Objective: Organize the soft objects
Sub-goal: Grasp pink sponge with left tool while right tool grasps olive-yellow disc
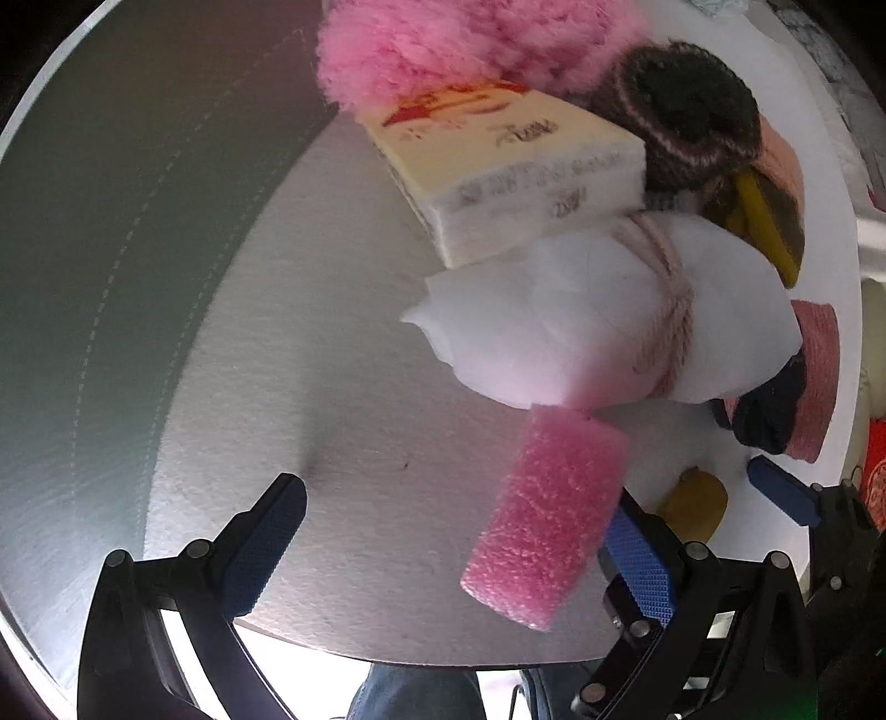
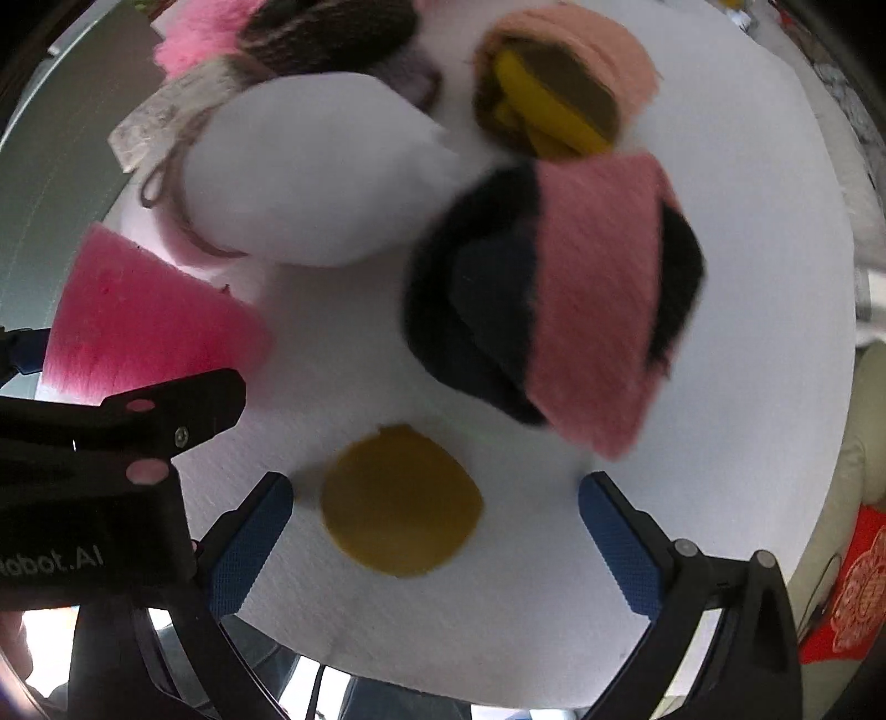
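**Soft things gathered on a white round table**

We see the left gripper [image 1: 459,531] with its blue pads spread wide; a pink foam block [image 1: 545,515] lies between them, leaning against the right-hand pad, while the other pad stands clear of it, so nothing is clamped. Just beyond the block sits a white stuffed bundle [image 1: 603,321] tied round with pinkish yarn, and behind that a cream tissue pack [image 1: 515,171], a fluffy pink ball [image 1: 443,44] and a dark knitted hat [image 1: 692,111]. All rest on the white table [image 1: 343,343].

Our right gripper [image 2: 434,537] is also wide open, low over the table [image 2: 747,387]. A round yellow sponge [image 2: 401,501] lies between its pads, nearer the left one, touching neither that we can tell. Past it lies a pink and navy folded cloth [image 2: 565,299], and farther back a peach knit piece [image 2: 587,55] holding something yellow. This view is blurred.
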Motion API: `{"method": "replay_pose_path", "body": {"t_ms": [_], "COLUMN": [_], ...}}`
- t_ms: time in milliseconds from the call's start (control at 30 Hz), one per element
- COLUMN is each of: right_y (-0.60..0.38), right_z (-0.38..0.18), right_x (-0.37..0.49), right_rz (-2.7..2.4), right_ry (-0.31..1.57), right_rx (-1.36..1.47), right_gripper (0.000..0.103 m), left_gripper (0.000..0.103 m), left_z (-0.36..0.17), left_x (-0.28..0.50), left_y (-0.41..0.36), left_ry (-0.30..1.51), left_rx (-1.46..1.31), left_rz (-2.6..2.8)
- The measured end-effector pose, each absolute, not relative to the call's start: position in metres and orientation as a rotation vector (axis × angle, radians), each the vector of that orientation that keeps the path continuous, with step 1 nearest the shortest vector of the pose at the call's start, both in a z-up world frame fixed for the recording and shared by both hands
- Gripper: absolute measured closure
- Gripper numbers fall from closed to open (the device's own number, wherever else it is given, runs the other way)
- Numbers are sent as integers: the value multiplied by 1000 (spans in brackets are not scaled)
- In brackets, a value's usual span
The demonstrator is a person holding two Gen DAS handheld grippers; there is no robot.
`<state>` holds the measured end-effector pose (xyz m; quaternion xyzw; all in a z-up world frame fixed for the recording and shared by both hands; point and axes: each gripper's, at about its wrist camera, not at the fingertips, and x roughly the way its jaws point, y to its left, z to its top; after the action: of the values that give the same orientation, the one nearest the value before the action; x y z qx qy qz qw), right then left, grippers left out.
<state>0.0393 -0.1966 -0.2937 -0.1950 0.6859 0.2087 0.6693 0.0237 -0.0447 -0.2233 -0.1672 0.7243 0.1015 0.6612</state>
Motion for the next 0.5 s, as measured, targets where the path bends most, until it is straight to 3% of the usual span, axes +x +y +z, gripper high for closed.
{"method": "replay_pose_path", "body": {"t_ms": [400,500], "right_y": [-208,-211], "right_z": [-300,-302], "right_x": [23,22], "right_rz": [506,506], "right_ry": [1539,1548], "right_rx": [-484,-477], "right_gripper": [1,7], "left_gripper": [0,0], "left_z": [-195,-200], "left_x": [7,4], "left_y": [-18,-19], "left_ry": [1599,1604], "left_rx": [-292,-294], "left_rz": [251,243]}}
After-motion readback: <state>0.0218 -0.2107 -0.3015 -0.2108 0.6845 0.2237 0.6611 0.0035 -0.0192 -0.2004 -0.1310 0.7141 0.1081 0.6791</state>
